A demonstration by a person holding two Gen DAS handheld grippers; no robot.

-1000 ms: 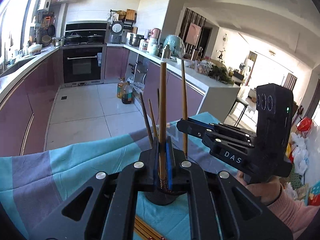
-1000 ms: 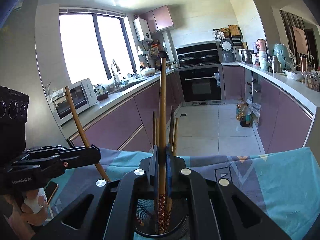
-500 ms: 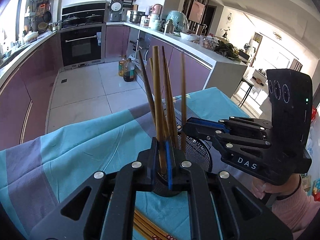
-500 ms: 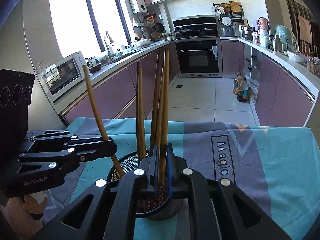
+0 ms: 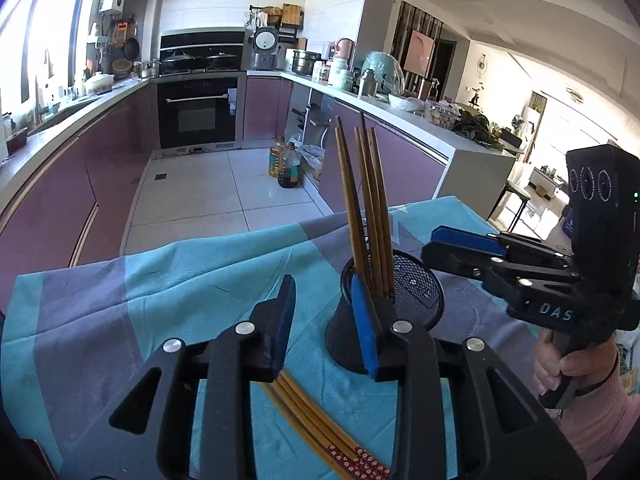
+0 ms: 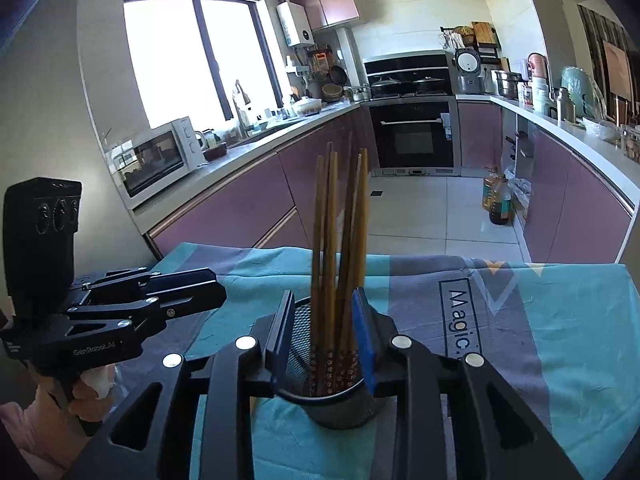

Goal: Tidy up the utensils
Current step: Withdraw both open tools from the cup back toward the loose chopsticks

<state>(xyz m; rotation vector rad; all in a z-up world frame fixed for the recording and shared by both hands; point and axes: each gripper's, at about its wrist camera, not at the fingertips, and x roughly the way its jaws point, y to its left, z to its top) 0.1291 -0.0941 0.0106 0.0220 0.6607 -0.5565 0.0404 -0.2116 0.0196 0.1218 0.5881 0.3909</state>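
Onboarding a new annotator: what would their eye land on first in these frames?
Probably the bundle of chopsticks standing upright in the black mesh holder on the teal and grey tablecloth. Both tools, left tool and right tool, sit close to the holder, jaws opening and gripping nothing. More chopsticks lie flat on the cloth below the left tool.

A kitchen with purple cabinets. A built-in black oven sits in the far wall, a white rice cooker above it (to its right). Two oil bottles stand on the tiled floor. A white microwave rests beneath the bright window.
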